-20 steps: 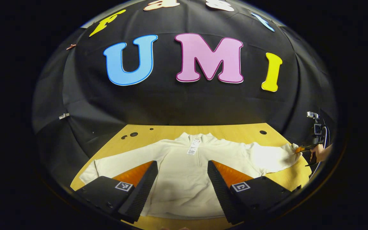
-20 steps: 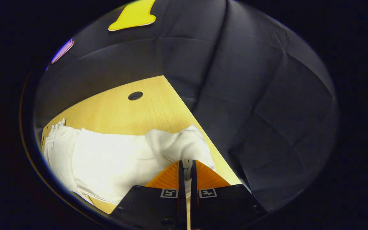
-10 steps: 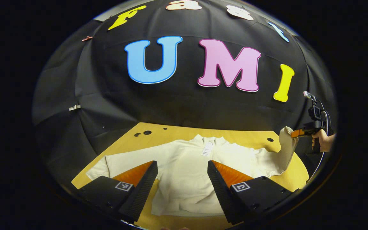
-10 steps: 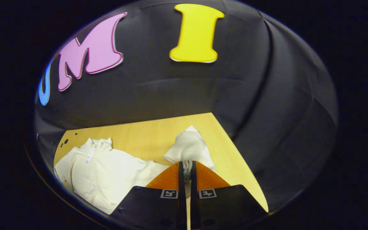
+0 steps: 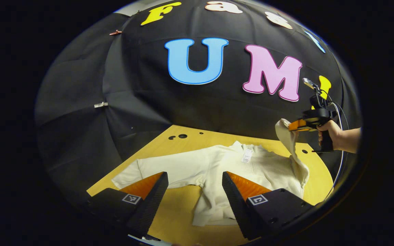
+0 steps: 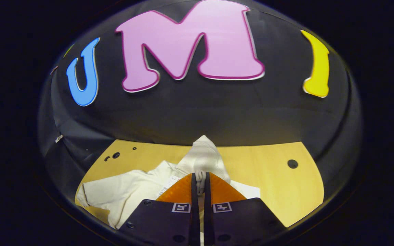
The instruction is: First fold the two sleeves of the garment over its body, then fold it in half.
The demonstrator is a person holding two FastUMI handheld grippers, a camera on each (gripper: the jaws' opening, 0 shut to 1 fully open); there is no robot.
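A cream zip-neck sweatshirt (image 5: pixel 224 171) lies face up on the wooden table (image 5: pixel 180 208), collar toward the booth wall, a paper tag (image 5: pixel 246 157) at the neck. One sleeve (image 5: pixel 162 167) lies stretched flat sideways. The other sleeve (image 5: pixel 291 147) is lifted by its cuff, hanging above the body.

Pale wooden table (image 6: pixel 272 177) with round holes (image 6: pixel 292 164), black cloth wall (image 5: pixel 80 102) behind

Left gripper view: a sweatshirt (image 5: pixel 238 174) lies on the table (image 5: pixel 180 215) at lower centre; its sleeve (image 5: pixel 291 147) is raised at right, above its body.
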